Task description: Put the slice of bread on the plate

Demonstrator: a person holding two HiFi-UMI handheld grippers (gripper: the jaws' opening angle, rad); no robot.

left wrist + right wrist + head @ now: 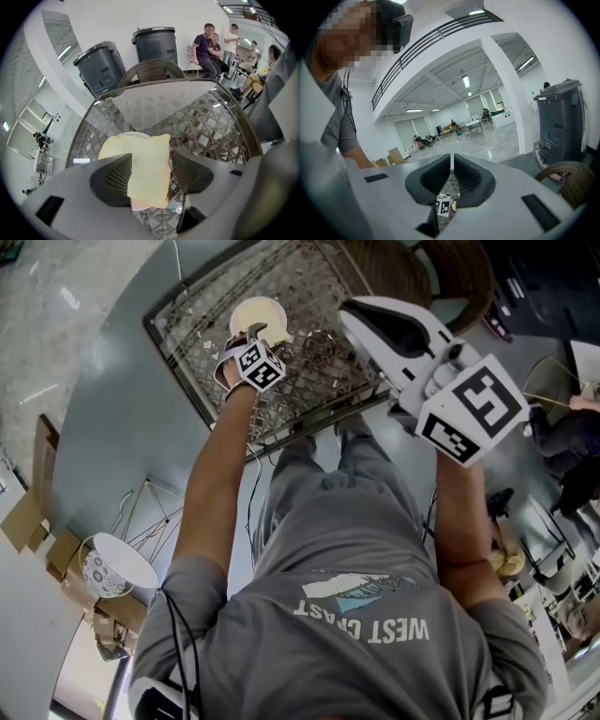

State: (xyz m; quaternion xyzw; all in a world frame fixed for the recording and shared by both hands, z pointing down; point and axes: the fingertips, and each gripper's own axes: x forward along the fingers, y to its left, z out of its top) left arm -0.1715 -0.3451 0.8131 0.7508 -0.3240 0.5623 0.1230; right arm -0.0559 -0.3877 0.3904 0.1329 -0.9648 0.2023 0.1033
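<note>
A grey short-sleeved T-shirt printed with white lettering is worn, with grey trousers at its 12 o'clock. A black cable is run over the left shoulder. The left claw and right claw are cased in white, lined with black ribbed pads and fitted with black-and-white marker cubes.

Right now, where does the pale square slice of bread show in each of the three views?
Head view: the pale square slice of bread is at upper centre-left, just beyond the left tool.
Left gripper view: lower centre, between the open jaws, over a white plate.
Right gripper view: not in it.
Shared landmark: the glass-topped woven wicker table, seen in the head and left gripper views.
</note>
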